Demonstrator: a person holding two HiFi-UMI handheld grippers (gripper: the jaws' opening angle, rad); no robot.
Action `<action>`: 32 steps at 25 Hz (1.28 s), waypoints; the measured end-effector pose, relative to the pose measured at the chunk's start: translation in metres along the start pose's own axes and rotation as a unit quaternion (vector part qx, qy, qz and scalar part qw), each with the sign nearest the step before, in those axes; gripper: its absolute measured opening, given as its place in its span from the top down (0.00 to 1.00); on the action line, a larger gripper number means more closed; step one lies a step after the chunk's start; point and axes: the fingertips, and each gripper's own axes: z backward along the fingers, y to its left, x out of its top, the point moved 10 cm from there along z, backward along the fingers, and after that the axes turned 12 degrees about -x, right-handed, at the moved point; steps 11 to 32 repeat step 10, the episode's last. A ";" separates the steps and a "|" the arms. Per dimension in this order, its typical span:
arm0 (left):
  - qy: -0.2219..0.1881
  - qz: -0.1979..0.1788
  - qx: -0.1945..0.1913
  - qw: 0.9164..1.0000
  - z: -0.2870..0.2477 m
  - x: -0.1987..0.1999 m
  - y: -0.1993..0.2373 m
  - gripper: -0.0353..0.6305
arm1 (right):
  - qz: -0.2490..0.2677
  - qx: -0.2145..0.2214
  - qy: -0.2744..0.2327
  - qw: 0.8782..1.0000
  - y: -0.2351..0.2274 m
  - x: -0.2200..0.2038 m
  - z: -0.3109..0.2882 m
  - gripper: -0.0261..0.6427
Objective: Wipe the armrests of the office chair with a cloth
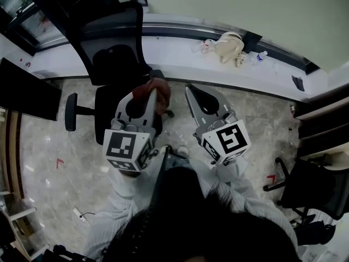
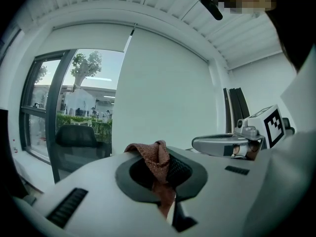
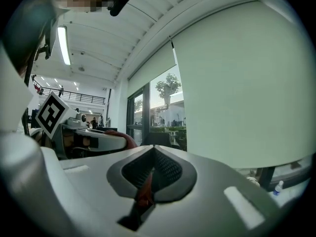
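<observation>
A black office chair (image 1: 112, 53) stands on the floor ahead, and its left armrest (image 1: 71, 112) is in plain sight. Its other armrest is mostly hidden behind the cloth. My left gripper (image 1: 154, 95) is shut on a reddish-brown cloth (image 1: 159, 90) and hangs over the seat's right side. In the left gripper view the cloth (image 2: 155, 159) bunches up between the shut jaws of the left gripper (image 2: 163, 177). My right gripper (image 1: 192, 89) hovers right of the chair, shut and holding nothing. Through the right gripper view its jaws (image 3: 150, 174) meet.
A cream bag (image 1: 229, 45) and a small bottle (image 1: 262, 55) lie on the white window ledge (image 1: 174, 53). A second black chair (image 1: 311, 184) stands at the right. A dark monitor (image 1: 27, 89) is at the left. Marble floor (image 1: 60, 168) surrounds the chair.
</observation>
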 end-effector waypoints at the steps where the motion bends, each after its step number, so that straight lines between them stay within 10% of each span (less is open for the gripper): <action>1: 0.001 0.000 -0.001 1.000 -0.001 0.000 -0.001 0.93 | -0.001 0.000 0.001 1.000 -0.001 -0.001 0.000 0.96; 32: 0.009 0.011 -0.016 1.000 -0.009 -0.003 -0.003 0.93 | -0.007 0.006 0.007 1.000 -0.012 -0.009 -0.001 0.96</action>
